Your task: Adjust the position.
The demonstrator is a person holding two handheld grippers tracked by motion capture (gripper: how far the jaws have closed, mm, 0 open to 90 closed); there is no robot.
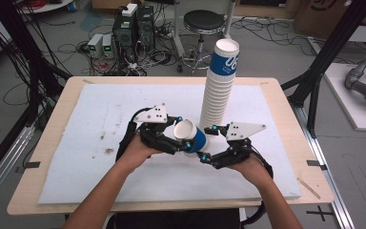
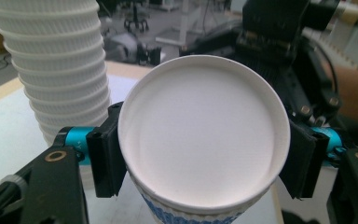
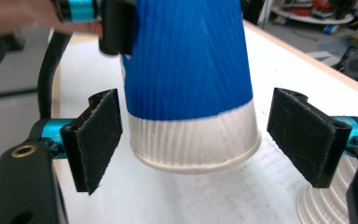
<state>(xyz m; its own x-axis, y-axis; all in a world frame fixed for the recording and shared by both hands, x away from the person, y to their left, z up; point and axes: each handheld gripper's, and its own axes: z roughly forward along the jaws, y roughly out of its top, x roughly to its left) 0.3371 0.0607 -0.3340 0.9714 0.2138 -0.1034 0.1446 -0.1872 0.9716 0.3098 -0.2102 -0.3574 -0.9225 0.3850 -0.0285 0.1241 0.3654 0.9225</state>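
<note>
Cup handover above the mat, left gripper holding, right gripper standing off.

On the white mat [image 1: 100, 143] the cup stack [image 1: 219, 86] stands near the far edge, right of centre. We hold one paper cup [image 1: 192, 137] tipped on its side above the mat's middle: the left gripper [image 2: 200, 158] clamps it at the rim, while the right gripper [image 3: 200, 140] has its pads [image 3: 98, 135] spread clear of the base. We judge it best to centre those pads on the base before the left lets go.

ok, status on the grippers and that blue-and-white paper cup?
Left gripper clamped on blue-and-white paper cup near its rim. Right gripper open, pads clear of cup base. Tall stack of white paper cups close behind.
</note>
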